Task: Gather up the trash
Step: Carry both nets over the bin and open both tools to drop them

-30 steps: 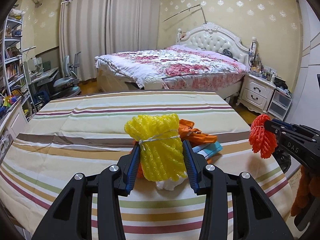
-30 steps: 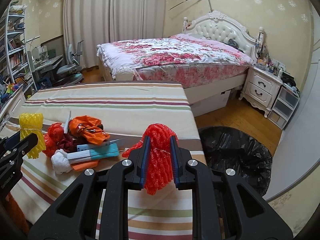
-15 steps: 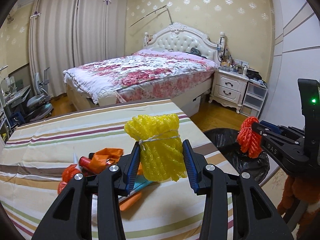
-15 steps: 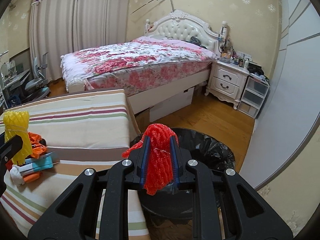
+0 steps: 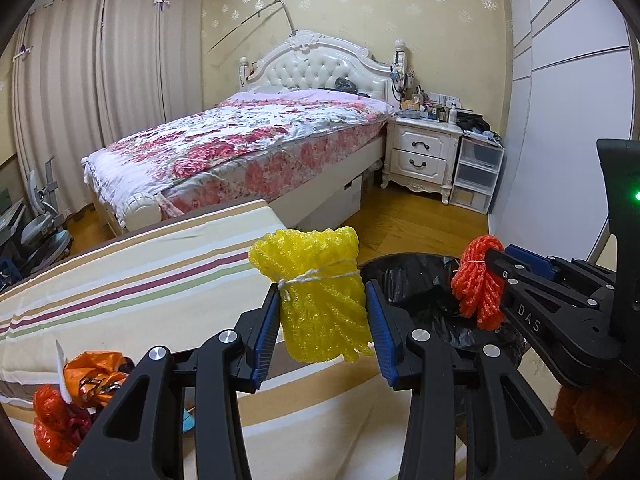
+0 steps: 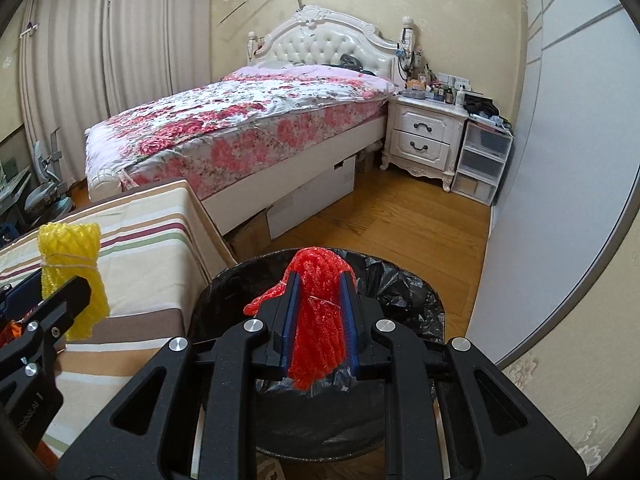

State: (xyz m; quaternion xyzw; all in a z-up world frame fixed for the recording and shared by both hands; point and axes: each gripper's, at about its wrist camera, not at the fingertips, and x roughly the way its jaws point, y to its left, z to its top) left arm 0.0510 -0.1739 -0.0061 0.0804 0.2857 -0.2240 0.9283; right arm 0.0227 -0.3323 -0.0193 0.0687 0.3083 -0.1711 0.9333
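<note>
The left gripper (image 5: 323, 322) clamps a yellow foam-net bundle (image 5: 320, 288) between its blue pads, the tied top standing above the fingertips, over the right edge of a striped table (image 5: 140, 276). To its right, the right gripper (image 6: 318, 320) pinches a red foam-net bundle (image 6: 320, 312) between narrow jaws, its upper end poking past the tips, directly above a black-lined bin (image 6: 400, 280) on the floor. More orange wrappers (image 5: 92, 372) lie on the table's near left.

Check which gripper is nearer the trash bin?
Right. The right gripper holds the red net over the bin; the left gripper, holding the yellow net, is above the table edge beside it.
</note>
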